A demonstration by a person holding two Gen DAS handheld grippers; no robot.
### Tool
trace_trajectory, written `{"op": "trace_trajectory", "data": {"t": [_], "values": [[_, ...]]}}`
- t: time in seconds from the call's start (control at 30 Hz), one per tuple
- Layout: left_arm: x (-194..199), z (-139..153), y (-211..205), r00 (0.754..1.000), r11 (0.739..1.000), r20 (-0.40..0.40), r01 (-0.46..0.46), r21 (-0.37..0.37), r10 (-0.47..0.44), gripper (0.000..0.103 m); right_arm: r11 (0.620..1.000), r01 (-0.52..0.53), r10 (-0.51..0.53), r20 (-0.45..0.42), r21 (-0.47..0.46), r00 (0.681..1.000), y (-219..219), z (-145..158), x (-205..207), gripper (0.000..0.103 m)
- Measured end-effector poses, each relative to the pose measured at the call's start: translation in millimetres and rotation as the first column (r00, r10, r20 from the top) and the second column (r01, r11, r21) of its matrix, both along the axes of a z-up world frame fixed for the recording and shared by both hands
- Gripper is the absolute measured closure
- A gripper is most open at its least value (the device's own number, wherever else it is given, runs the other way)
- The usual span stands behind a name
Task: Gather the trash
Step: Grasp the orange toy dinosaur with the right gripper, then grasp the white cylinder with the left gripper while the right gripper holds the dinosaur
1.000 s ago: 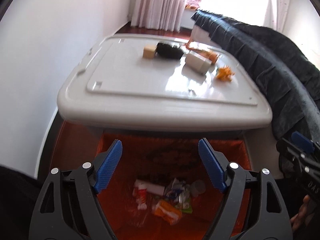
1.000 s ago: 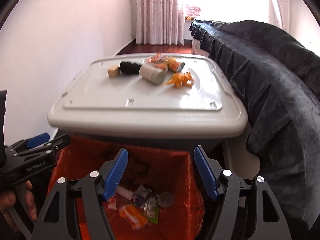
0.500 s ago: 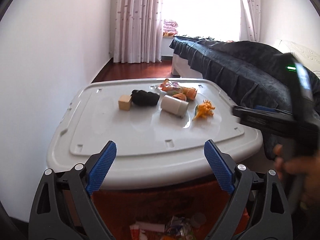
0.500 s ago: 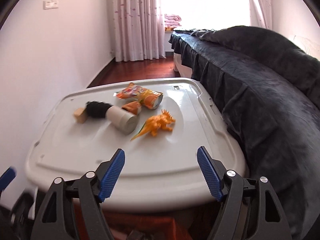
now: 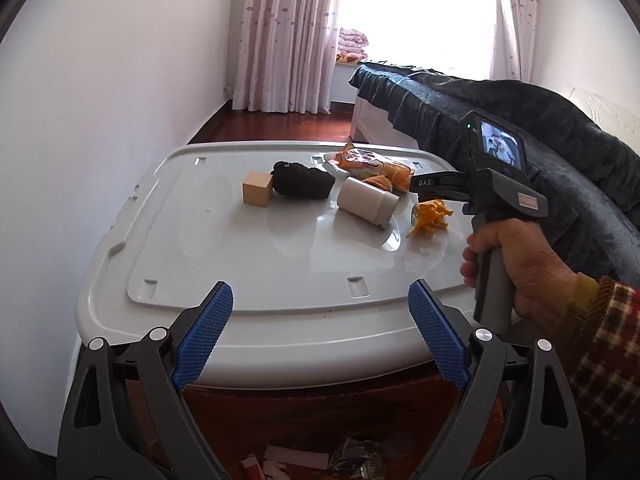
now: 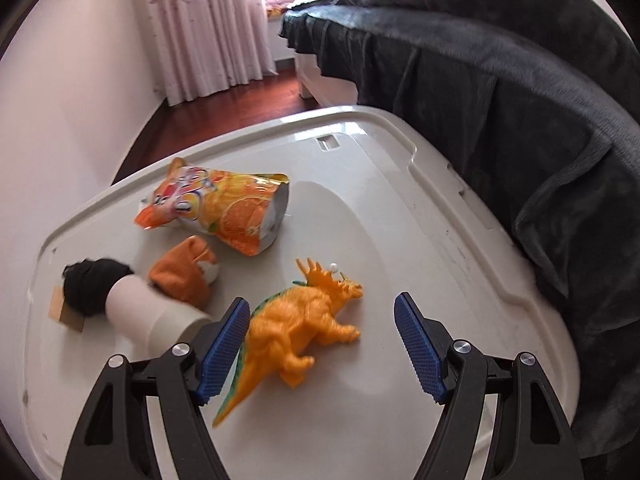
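On the white lid [image 5: 256,256] lie an orange snack bag [image 6: 224,210], a white bottle [image 6: 152,320], an orange dinosaur toy [image 6: 296,328], a small orange sock [image 6: 186,276], a black cloth ball [image 6: 90,286] and a wooden block [image 5: 258,188]. My right gripper [image 6: 320,350] is open just above the lid, with the dinosaur's back half between its jaws. In the left wrist view it [image 5: 424,188] hovers over the dinosaur [image 5: 430,216]. My left gripper [image 5: 320,336] is open and empty at the lid's near edge, above the orange-lined trash bin [image 5: 320,432].
A bed with a dark blanket [image 6: 500,92] runs along the right of the lid. A white wall [image 5: 92,120] stands on the left. Curtains [image 5: 292,36] and a bright window are at the far end. The bin holds several wrappers [image 5: 320,460].
Both grippers rose from over the bin. The right gripper moved forward over the lid and down to the dinosaur. The left stayed open at the lid's near edge.
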State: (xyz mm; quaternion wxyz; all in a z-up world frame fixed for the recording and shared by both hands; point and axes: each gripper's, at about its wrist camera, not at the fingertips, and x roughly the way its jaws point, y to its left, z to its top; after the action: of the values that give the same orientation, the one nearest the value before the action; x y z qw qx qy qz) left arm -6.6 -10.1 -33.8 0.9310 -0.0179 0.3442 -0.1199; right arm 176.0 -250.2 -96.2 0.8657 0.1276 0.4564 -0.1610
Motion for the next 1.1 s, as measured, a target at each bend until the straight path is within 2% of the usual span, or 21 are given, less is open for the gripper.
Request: {"op": "trace_trajectory", "data": {"t": [0.3, 0.4, 0.6, 0.8, 0.9, 1.03, 1.1], "values": [[0, 0, -1, 1.0, 1.0, -0.008, 0.013, -0.019, -0.013, 0.016, 0.998, -0.011, 0.006, -0.095, -0.055, 0.995, 13, -19, 22, 0.031], [-2, 1, -1, 1.0, 1.0, -0.005, 0.015, -0.023, -0.015, 0.016, 0.998, -0.037, 0.032, -0.091, -0.045, 0.995, 10, -25, 19, 0.04], [1, 1, -2, 1.0, 1.0, -0.007, 0.015, -0.024, -0.016, 0.016, 0.993, -0.11, 0.108, -0.038, -0.046, 0.993, 8, -19, -5, 0.042], [6, 0, -7, 1.0, 1.0, -0.019, 0.018, -0.024, -0.019, 0.016, 0.983, -0.151, 0.155, 0.027, -0.099, 0.988, 3, 6, -37, 0.042], [19, 2, -15, 0.999, 0.999, -0.035, 0.027, -0.046, -0.028, 0.016, 0.975, -0.177, 0.187, 0.064, -0.137, 0.98, -2, 32, -51, 0.042], [59, 1, -40, 0.996, 0.995, -0.092, 0.004, -0.104, -0.014, 0.016, 0.955, -0.203, 0.234, 0.133, -0.215, 0.963, -11, 77, -72, 0.041], [84, -2, -57, 0.99, 0.989, -0.137, -0.036, -0.141, 0.016, 0.016, 0.944, -0.219, 0.261, 0.153, -0.247, 0.953, -14, 91, -82, 0.041]]}}
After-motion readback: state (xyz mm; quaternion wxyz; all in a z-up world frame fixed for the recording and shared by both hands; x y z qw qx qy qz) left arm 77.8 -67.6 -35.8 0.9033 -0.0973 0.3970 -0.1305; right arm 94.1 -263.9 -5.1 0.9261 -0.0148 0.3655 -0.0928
